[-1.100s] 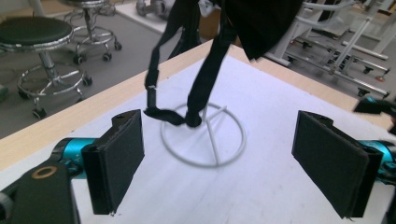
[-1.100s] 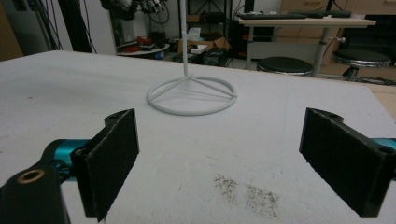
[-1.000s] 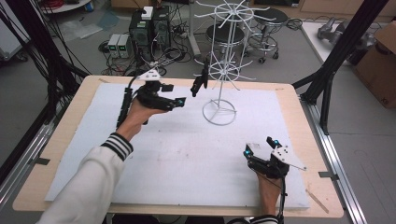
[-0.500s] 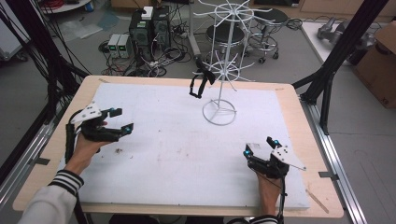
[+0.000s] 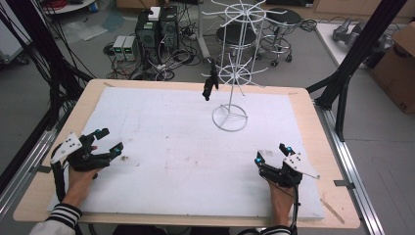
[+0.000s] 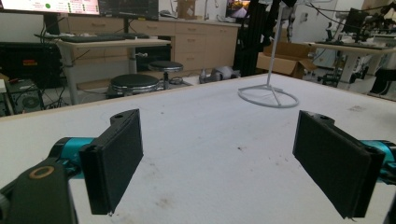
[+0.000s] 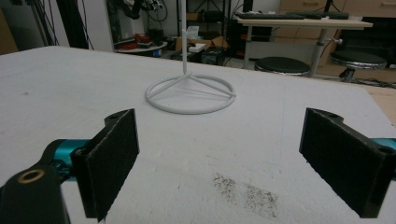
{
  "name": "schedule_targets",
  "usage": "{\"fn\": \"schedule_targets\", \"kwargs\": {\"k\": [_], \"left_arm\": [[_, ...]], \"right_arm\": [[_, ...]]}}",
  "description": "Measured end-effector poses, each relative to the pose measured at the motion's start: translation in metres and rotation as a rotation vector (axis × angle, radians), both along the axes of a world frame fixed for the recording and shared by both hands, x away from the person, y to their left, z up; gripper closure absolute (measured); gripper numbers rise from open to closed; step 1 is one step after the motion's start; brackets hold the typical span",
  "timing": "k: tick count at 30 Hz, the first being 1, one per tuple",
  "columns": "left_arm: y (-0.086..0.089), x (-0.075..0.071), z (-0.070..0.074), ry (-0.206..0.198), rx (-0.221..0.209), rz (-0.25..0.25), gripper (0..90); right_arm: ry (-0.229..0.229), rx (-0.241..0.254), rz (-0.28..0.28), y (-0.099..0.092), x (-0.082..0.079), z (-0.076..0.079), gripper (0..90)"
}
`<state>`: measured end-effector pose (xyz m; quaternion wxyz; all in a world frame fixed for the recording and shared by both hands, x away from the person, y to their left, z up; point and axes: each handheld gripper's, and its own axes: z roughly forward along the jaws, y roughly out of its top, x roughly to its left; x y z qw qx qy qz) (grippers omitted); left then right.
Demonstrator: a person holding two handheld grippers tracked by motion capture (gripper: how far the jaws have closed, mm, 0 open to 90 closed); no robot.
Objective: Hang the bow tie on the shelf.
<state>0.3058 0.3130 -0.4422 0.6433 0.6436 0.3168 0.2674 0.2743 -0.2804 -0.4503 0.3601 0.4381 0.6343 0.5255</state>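
Observation:
A white wire rack (image 5: 234, 73) stands on its ring base (image 5: 230, 118) at the back middle of the white mat (image 5: 186, 147). A small black object (image 5: 210, 84) hangs from a left-hand arm of the rack. My left gripper (image 5: 111, 139) rests at the front left of the mat, far from the rack, open and holding nothing. In the left gripper view its pads (image 6: 116, 158) stand wide apart, with the rack base (image 6: 268, 96) far ahead. My right gripper (image 5: 271, 152) sits open at the front right. The right gripper view has the rack base (image 7: 190, 94) ahead between its pads (image 7: 112, 158).
The mat lies on a wooden table (image 5: 313, 112) framed by black posts (image 5: 359, 44). Behind the table are computer towers (image 5: 156, 24), cables and stools (image 5: 281, 19). A cardboard box (image 5: 399, 63) sits at the far right. Dark specks (image 7: 247, 191) mark the mat near my right gripper.
My left gripper has drawn back from beside the rack to the front left of the mat. The black object stays hanging on the rack. The right gripper has not moved.

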Motion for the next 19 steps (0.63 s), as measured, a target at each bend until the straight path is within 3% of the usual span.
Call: {"fn": "schedule_targets", "kwargs": {"k": [5,7,10,14,19], "left_arm": [[-0.0009,-0.0088,-0.0118,-0.051,-0.007,0.037,16.7],[-0.0035,-0.0102,-0.0121,-0.066,0.017,0.034,17.0],[-0.0047,-0.0114,-0.0121,-0.076,0.031,0.037,16.8],[-0.0029,-0.0114,-0.0127,-0.076,0.008,0.037,16.9],[-0.0028,-0.0119,-0.0127,-0.081,0.011,0.04,17.0]], "right_arm": [[0.001,0.005,0.003,-0.0003,0.0,0.0,11.0],[-0.002,0.006,0.001,-0.001,0.0004,0.0,10.9],[-0.003,0.009,0.0,-0.0014,0.0002,-0.0001,10.9],[-0.005,0.004,-0.004,-0.0008,0.0001,-0.0001,10.9],[-0.005,-0.003,-0.004,0.0003,-0.0008,-0.0001,10.9]]}}
